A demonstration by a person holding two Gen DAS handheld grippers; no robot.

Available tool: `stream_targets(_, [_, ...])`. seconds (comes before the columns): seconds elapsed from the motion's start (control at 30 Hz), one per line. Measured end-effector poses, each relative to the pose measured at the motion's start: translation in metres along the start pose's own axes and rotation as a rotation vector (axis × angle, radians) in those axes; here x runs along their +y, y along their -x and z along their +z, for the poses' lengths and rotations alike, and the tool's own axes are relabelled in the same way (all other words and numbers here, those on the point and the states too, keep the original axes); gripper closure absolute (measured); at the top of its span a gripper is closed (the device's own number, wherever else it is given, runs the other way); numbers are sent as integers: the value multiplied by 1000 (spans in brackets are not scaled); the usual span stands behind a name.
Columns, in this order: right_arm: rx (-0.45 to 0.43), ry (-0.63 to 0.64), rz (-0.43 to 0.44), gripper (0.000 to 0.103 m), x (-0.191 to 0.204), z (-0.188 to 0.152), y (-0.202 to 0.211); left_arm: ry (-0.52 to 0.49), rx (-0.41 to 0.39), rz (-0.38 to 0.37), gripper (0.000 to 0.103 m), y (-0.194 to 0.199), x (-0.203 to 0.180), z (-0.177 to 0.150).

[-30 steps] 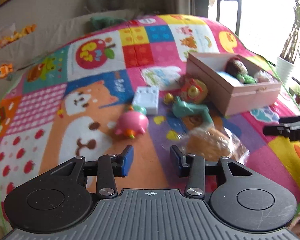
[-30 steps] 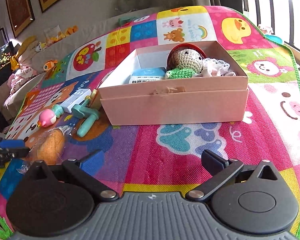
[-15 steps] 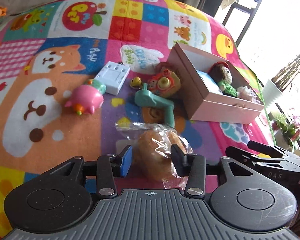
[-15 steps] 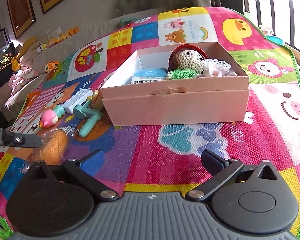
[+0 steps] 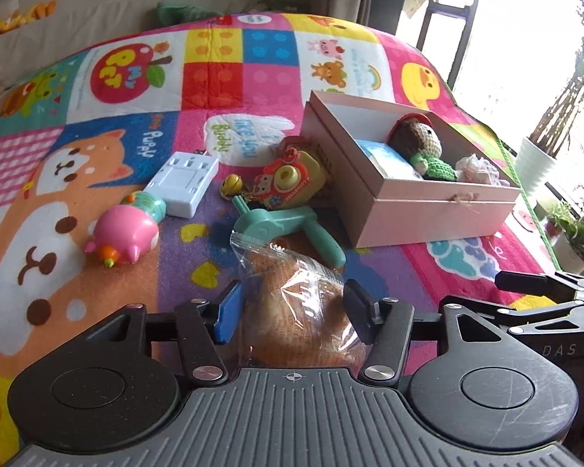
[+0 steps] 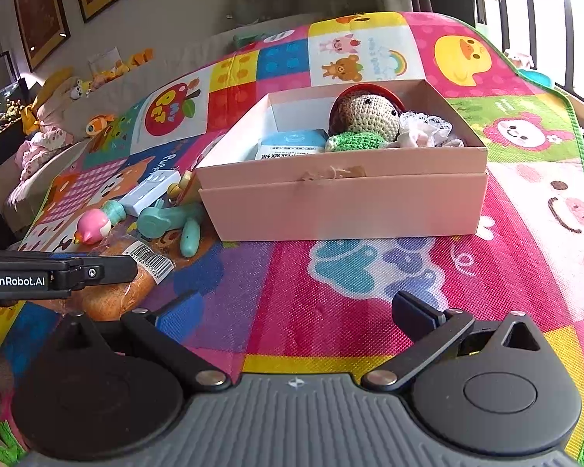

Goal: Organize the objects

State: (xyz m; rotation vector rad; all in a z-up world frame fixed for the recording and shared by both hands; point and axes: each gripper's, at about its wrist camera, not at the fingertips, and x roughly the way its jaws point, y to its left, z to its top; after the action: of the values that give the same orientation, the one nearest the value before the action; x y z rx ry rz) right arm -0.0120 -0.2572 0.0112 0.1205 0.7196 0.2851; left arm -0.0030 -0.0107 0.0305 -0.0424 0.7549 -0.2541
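Note:
A bread roll in a clear plastic bag (image 5: 296, 323) lies on the colourful play mat, and it also shows low at the left as the bagged roll (image 6: 113, 295). My left gripper (image 5: 292, 290) straddles it, jaws opening, one finger on each side of the bag and not pressing it. The pink cardboard box (image 5: 440, 210) sits ahead to the right and holds a crochet doll (image 5: 420, 140), a blue packet (image 5: 385, 155) and some lace. My right gripper (image 6: 292, 297) hovers wide open over bare mat in front of the box (image 6: 342, 206), with nothing between its fingers.
Loose on the mat left of the box are a pink pig toy (image 5: 122, 237), a white adapter (image 5: 183, 179), a teal toy (image 5: 288, 229), a yellow toy camera (image 5: 288, 179) and a small bell (image 5: 229, 185). A potted plant (image 5: 533, 167) stands beyond the mat's right edge.
My left gripper has come forward and down over the bagged roll, which now sits between its fingers, and the jaws have widened. The right gripper has stayed still.

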Motion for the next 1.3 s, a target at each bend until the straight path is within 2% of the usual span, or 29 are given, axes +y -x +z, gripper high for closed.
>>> stream_targets(0.1, [8, -1, -8, 0, 0, 0, -1, -19, -12, -7, 39, -3, 0, 0])
stream_targets(0.23, [14, 8, -20, 0, 2, 0, -2, 10, -4, -39, 38, -6, 8, 0])
stream_targets(0.33, [20, 20, -32, 0, 5, 0, -3, 53, 64, -78, 39, -3, 15, 1])
stream_targets(0.4, [16, 30, -39, 0, 6, -1, -2, 35, 82, -98, 39, 4, 15, -4])
stream_targets(0.53, [20, 30, -45, 0, 7, -1, -3, 43, 40, -123, 39, 7, 21, -14])
stream_targets(0.67, [24, 49, -64, 0, 11, 0, -4, 58, 21, -146, 46, 13, 27, -17])
stream_targets(0.8, [-16, 130, -44, 0, 32, 3, 1, 89, -36, -59, 47, 25, 57, -23])
stream_targets(0.93, [-66, 280, -6, 1, 74, 8, -3, 221, -76, 13, 47, 36, 101, -26])
stream_targets(1.0, [-80, 370, 13, 16, 100, 12, -11, 263, -96, 31, 47, 38, 117, -28])
stream_targets(1.1, [-108, 498, 2, 29, 137, 16, -28, 309, -119, -6, 47, 39, 128, -33])
stream_targets(1.17, [-116, 554, -1, 34, 155, 21, -41, 293, -137, 0, 46, 39, 126, -35])
stream_targets(1.3, [-87, 587, 5, 53, 174, 34, -73, 270, -164, 7, 46, 39, 120, -40])
